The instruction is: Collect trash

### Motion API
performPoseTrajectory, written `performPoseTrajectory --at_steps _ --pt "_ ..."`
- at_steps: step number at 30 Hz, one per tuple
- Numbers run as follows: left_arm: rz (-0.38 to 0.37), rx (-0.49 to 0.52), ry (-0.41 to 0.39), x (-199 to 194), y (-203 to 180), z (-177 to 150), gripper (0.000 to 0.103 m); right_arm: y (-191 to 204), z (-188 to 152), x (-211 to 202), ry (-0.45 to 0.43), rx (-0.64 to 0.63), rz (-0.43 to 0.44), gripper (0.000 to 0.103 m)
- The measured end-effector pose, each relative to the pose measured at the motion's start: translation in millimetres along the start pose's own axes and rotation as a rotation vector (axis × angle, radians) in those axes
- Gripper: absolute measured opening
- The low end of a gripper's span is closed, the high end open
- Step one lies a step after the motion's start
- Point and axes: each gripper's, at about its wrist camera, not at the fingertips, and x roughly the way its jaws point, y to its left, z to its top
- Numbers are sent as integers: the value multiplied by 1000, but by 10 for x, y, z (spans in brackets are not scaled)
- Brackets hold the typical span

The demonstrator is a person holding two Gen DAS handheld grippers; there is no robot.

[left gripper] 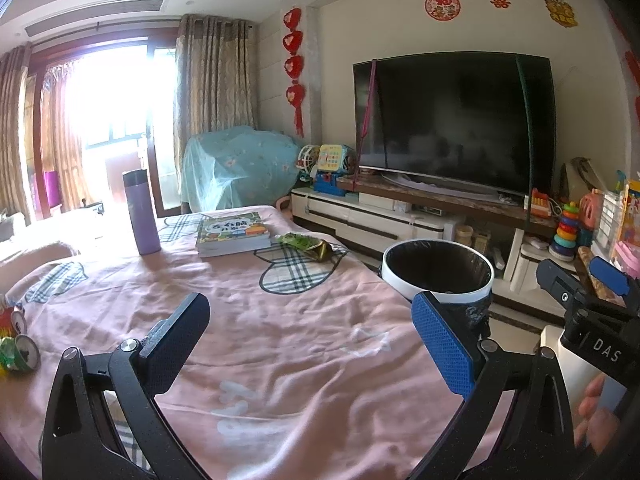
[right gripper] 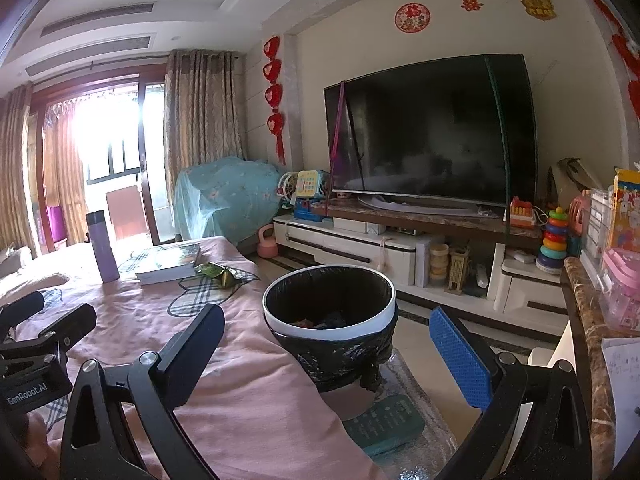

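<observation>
With both grippers, left and right, spread empty, the wrapper at twelve o'clock beside the book may slip when we pinch it, missing the bin

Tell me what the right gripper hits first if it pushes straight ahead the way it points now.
Probably the trash bin: the open right gripper points at its black-lined rim, nothing between. Depth is hard to judge through the fisheye.

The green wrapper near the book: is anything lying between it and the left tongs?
Nothing: in the left wrist view only bare pink cloth separates the left tongs from the green wrapper.
</observation>
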Motion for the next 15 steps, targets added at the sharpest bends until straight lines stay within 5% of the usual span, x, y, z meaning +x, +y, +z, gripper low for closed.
performPoseTrajectory --at_steps 15 --pt "-3 6 6 -8 -18 2 103 -24 2 -4 -4 5 -1 103"
